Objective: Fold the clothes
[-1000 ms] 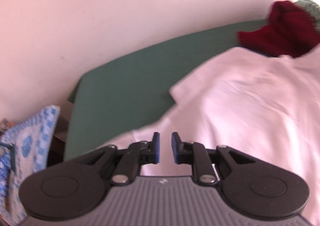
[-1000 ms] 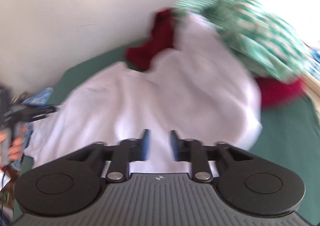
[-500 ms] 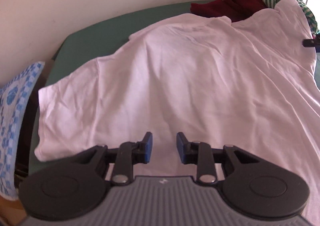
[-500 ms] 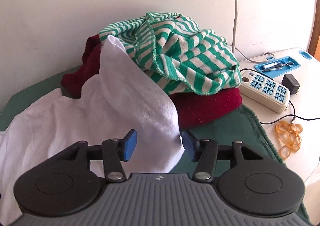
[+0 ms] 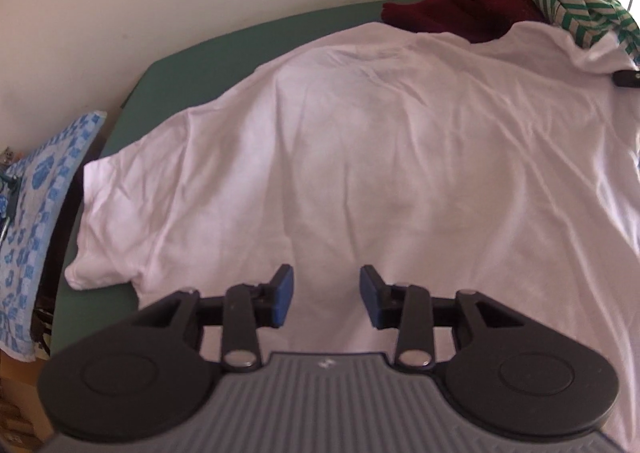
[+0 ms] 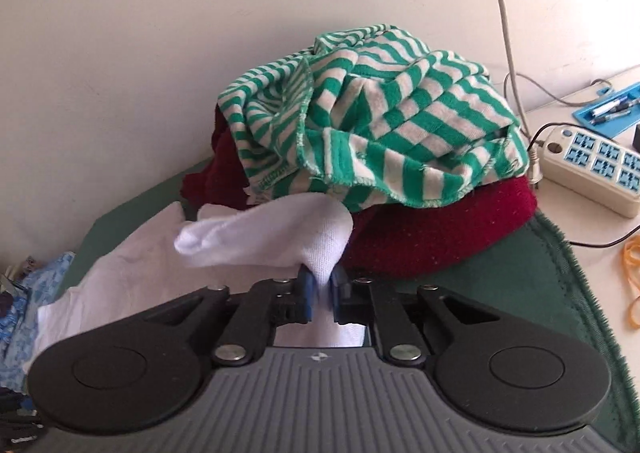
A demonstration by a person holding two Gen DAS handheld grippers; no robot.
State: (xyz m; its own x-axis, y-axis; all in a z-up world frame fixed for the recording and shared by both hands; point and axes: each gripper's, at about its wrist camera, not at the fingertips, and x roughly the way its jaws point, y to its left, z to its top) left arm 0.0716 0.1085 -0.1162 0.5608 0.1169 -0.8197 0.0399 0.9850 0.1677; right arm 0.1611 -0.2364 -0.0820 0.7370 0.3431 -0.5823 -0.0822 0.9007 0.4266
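The white T-shirt (image 5: pixel 380 157) lies spread over the green mat (image 5: pixel 192 93), one sleeve reaching the mat's left edge beside a blue patterned cloth (image 5: pixel 36 221). The left gripper (image 5: pixel 326 295) hovers over the shirt's near part, its jaws having just been opening, nothing between them. The right gripper (image 6: pixel 320 293) has just been closing and pinches a bunched corner of the shirt (fabric fills the gap), close against the pile: striped garment (image 6: pixel 380 125) atop red sweater (image 6: pixel 432 237). A power strip (image 6: pixel 592 161) sits beyond the mat's right edge.
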